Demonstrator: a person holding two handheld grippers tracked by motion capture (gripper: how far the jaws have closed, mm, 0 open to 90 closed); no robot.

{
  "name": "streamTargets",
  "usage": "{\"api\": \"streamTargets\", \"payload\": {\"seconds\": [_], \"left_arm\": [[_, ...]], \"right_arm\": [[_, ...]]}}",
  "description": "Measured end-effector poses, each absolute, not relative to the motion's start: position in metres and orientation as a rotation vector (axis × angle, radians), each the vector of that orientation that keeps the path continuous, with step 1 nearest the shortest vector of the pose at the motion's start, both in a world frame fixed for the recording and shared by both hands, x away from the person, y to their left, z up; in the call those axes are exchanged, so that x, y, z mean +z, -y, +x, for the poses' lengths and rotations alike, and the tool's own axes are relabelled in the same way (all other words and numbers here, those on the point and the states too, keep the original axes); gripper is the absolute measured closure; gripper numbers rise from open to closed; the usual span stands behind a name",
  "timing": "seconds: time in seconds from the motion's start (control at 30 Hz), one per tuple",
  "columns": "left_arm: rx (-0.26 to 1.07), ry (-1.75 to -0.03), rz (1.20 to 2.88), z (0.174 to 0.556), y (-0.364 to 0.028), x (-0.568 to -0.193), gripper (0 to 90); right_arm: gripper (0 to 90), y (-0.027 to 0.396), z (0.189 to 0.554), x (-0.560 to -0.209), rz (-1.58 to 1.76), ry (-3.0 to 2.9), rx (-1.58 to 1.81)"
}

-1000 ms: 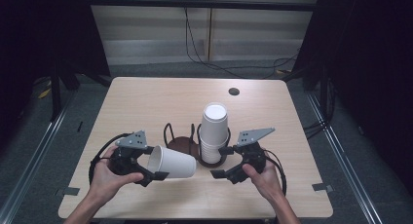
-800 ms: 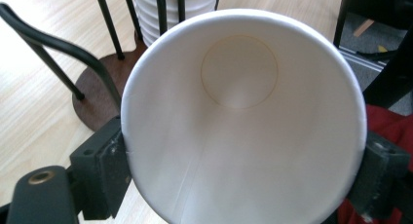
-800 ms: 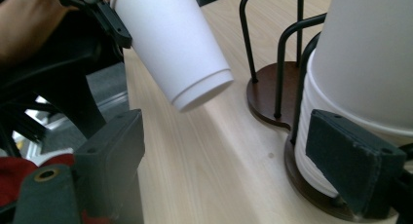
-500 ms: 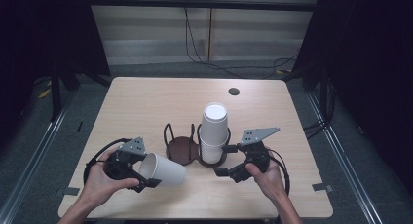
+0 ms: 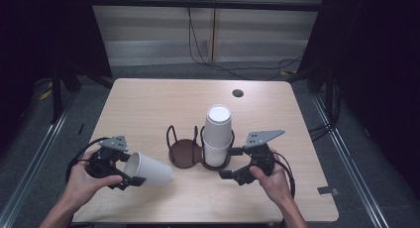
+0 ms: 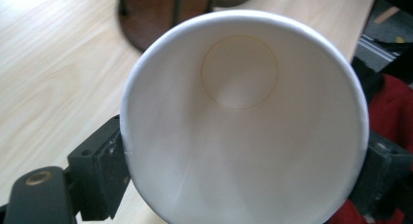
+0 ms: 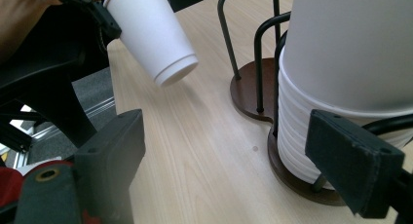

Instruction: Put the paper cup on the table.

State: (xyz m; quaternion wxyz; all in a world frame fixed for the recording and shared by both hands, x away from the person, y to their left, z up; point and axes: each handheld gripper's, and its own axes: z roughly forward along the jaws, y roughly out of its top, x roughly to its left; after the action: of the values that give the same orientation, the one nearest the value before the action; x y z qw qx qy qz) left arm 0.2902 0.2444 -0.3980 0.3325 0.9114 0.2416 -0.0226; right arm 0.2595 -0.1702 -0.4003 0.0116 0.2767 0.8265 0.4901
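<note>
Plainly blank – white cup point(image 6: 243, 121), stack point(image 5: 218, 134) – unprinted.

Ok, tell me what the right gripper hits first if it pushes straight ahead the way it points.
Probably the stack of white cups in the wire holder: it stands just ahead of the right gripper, toward its right finger, though depth is hard to judge.

A light wooden table point(image 5: 148, 104) stands on grey floor point(image 5: 346, 139) before dark curtains point(image 5: 44, 34).

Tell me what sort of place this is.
Probably a lab or recording workspace, not a kitchen: a bare wooden table with a cable grommet, dark curtains on both sides, loose cables on the floor behind, and a person working hand-held grippers on paper cups in a wire holder.
</note>
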Motion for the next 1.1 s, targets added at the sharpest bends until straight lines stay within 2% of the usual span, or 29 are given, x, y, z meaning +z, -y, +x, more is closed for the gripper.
{"api": "streamTargets", "payload": {"seconds": [0.23, 0.47, 1.1], "left_arm": [[-0.045, -0.669, 2.366, 0.3, -0.257, -0.39, 12.7], [0.026, -0.7, 2.411, 0.311, -0.264, -0.381, 12.7], [0.121, -0.72, 2.484, 0.343, -0.255, -0.369, 12.1]], "right_arm": [[14.4, 0.171, 0.259, -0.4, 0.832, -2.576, 1.562], [14.4, 0.173, 0.257, -0.397, 0.826, -2.564, 1.561], [14.4, 0.172, 0.258, -0.4, 0.822, -2.576, 1.558]]}}
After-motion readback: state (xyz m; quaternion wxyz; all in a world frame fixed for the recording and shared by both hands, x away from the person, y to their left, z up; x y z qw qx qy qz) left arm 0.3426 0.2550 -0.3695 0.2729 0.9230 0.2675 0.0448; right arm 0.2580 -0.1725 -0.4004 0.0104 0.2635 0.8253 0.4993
